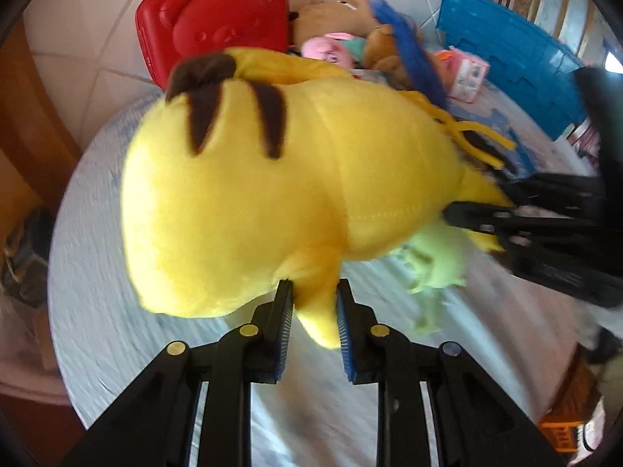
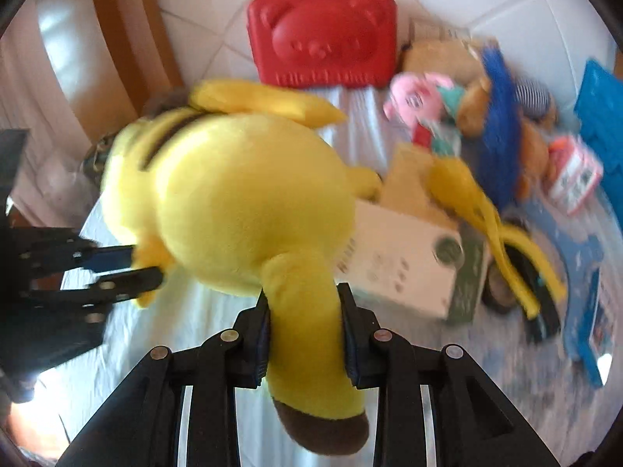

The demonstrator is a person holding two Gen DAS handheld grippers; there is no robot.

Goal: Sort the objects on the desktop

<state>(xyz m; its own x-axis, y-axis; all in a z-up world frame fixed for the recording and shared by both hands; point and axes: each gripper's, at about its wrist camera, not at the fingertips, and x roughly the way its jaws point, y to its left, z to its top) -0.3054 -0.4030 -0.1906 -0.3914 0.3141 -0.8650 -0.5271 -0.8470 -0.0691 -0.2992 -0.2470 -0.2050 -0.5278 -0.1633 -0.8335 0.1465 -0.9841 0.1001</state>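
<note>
Both tools grip one yellow plush toy (image 1: 272, 179), held up above the pale cloth-covered worktop (image 1: 97, 272). The left tool (image 1: 314, 311) is closed on a small yellow limb at the toy's underside, its blue-padded fingers (image 1: 284, 330) pressing either side. The right tool (image 2: 305, 330) is clamped around a longer yellow limb with a dark brown tip, which hangs down past its fingers (image 2: 352, 350). In the left wrist view the right tool comes in from the right edge at the toy's far end.

The toy fills the middle of both views, with the worktop's rounded edge curving at left and bare cloth beneath. Along the far edge, against the tiled wall, stands a red bear-faced case (image 2: 323, 39). Just right of it lies a heap of plush toys (image 2: 467, 93), pink, brown and blue. A blue crate (image 1: 506, 50) stands at the far right. A white box (image 2: 401, 264) lies just beside the held toy, crowding the right side.
</note>
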